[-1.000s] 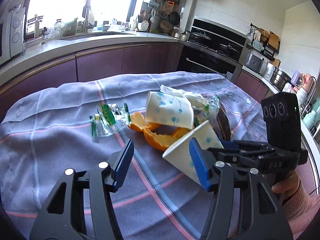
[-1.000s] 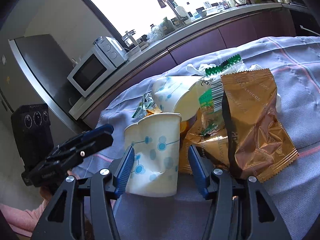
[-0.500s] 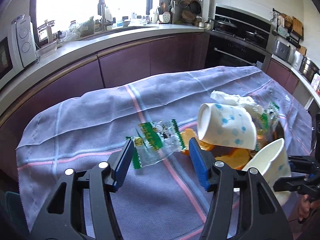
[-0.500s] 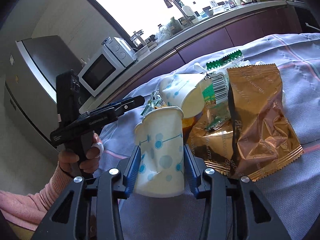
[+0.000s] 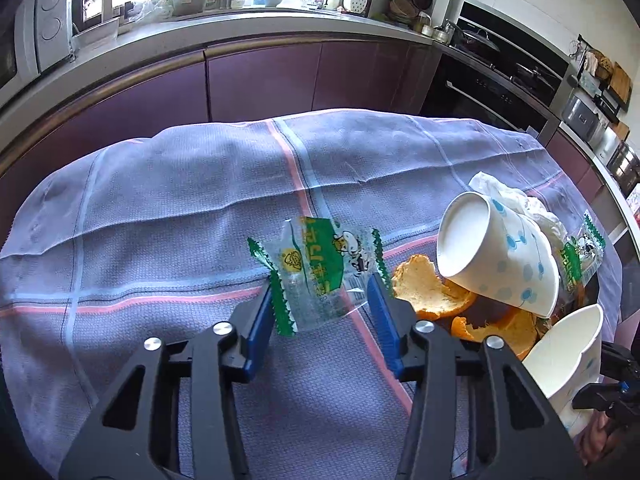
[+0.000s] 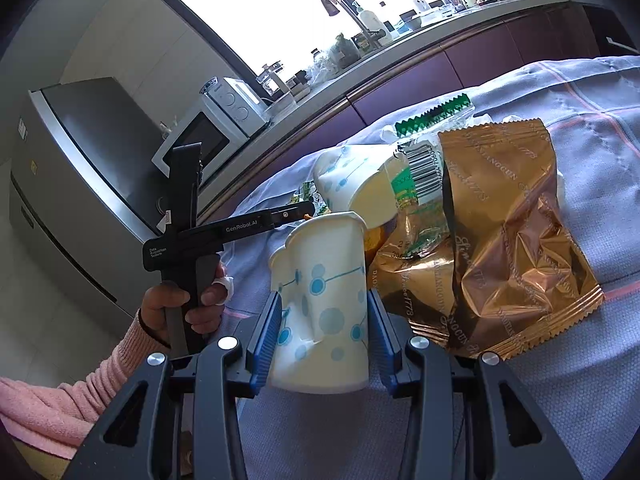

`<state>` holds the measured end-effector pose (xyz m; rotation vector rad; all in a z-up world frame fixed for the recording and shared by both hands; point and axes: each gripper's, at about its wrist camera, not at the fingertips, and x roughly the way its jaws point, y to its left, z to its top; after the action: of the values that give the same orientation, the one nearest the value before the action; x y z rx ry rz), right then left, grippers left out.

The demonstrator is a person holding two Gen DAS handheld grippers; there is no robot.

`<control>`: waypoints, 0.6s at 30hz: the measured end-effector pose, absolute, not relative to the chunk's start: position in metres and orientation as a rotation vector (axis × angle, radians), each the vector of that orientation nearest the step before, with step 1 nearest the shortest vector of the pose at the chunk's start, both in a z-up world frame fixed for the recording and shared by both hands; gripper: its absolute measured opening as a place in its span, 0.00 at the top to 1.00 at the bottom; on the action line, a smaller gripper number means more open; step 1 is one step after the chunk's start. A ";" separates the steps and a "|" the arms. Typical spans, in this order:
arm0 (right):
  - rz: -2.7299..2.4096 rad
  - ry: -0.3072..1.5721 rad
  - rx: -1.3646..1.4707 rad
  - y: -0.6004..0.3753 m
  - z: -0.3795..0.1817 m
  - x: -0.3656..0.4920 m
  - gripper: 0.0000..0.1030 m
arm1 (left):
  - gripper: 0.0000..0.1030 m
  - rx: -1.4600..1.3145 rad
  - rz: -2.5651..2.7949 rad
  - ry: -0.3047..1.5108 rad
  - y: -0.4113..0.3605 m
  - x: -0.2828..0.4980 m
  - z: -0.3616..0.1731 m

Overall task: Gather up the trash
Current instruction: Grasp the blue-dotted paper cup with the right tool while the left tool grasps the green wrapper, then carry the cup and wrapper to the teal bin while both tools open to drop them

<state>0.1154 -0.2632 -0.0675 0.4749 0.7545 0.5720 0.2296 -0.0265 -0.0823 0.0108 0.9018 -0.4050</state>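
A clear green-printed wrapper [image 5: 316,268] lies on the cloth-covered table [image 5: 180,208]. My left gripper [image 5: 320,286] points down over it; its jaws are closing, with the wrapper between the blue pads, which meet its side edges. My right gripper [image 6: 325,296] is shut on an upright blue-dotted paper cup [image 6: 324,280], whose wall is dented; that cup also shows at the lower right of the left wrist view [image 5: 568,364]. A second paper cup [image 5: 500,256] lies on its side over orange peel [image 5: 432,292].
A gold snack bag [image 6: 512,240], another green wrapper [image 5: 580,252] and a crumpled tissue [image 5: 508,196] are piled by the cups. A kitchen counter [image 5: 240,20] with a microwave [image 6: 200,136] runs behind the table, beside a grey fridge [image 6: 80,160]. A pink sleeve [image 6: 60,400] is at lower left.
My left gripper swung left and down from the cup pile to the green wrapper, and its jaws narrowed around it. My right gripper closed on the paper cup, denting it, and stayed in place.
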 end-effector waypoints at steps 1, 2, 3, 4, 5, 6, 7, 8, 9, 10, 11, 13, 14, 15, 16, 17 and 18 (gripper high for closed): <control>0.570 0.754 0.472 -0.263 -0.067 0.116 0.60 | 0.63 0.009 -0.403 0.896 -0.027 0.228 -0.081; 0.567 0.752 0.467 -0.261 -0.066 0.116 0.61 | 0.71 0.006 -0.406 0.889 -0.027 0.226 -0.079; 0.564 0.750 0.461 -0.260 -0.065 0.116 0.61 | 0.73 0.003 -0.405 0.881 -0.026 0.223 -0.077; 0.565 0.748 0.455 -0.259 -0.065 0.116 0.61 | 0.79 0.001 -0.406 0.872 -0.025 0.220 -0.075; 0.566 0.746 0.453 -0.258 -0.064 0.115 0.61 | 0.91 -0.003 -0.408 0.868 -0.023 0.216 -0.073; 0.567 0.743 0.451 -0.256 -0.063 0.114 0.61 | 0.91 -0.013 -0.410 0.870 -0.021 0.214 -0.072; 0.568 0.740 0.448 -0.255 -0.061 0.113 0.61 | 0.91 -0.024 -0.412 0.867 -0.017 0.210 -0.071; 0.570 0.736 0.444 -0.253 -0.060 0.112 0.61 | 0.91 -0.033 -0.415 0.864 -0.014 0.207 -0.071; 0.572 0.733 0.440 -0.252 -0.059 0.112 0.61 | 0.91 -0.039 -0.413 0.861 -0.012 0.203 -0.070; 0.572 0.730 0.438 -0.251 -0.057 0.111 0.61 | 0.92 -0.044 -0.410 0.857 -0.009 0.200 -0.069; 0.575 0.729 0.436 -0.249 -0.056 0.111 0.61 | 0.92 -0.053 -0.413 0.853 -0.006 0.196 -0.069; 0.582 0.725 0.429 -0.245 -0.052 0.110 0.61 | 0.92 -0.067 -0.414 0.841 0.002 0.187 -0.066; 0.589 0.724 0.426 -0.243 -0.051 0.110 0.61 | 0.92 -0.077 -0.416 0.832 0.007 0.181 -0.063; 0.596 0.722 0.423 -0.240 -0.049 0.110 0.61 | 0.92 -0.088 -0.417 0.824 0.012 0.176 -0.060; 0.602 0.720 0.418 -0.237 -0.047 0.110 0.61 | 0.92 -0.096 -0.413 0.812 0.017 0.170 -0.056; 0.610 0.720 0.413 -0.234 -0.046 0.111 0.61 | 0.92 -0.098 -0.409 0.795 0.024 0.163 -0.052; 0.617 0.719 0.407 -0.230 -0.044 0.113 0.61 | 0.92 -0.102 -0.404 0.778 0.030 0.156 -0.047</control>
<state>0.1127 -0.2295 -0.0440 0.4071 0.7191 0.6172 0.1558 0.0300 -0.0473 -0.1020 0.7784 -0.4042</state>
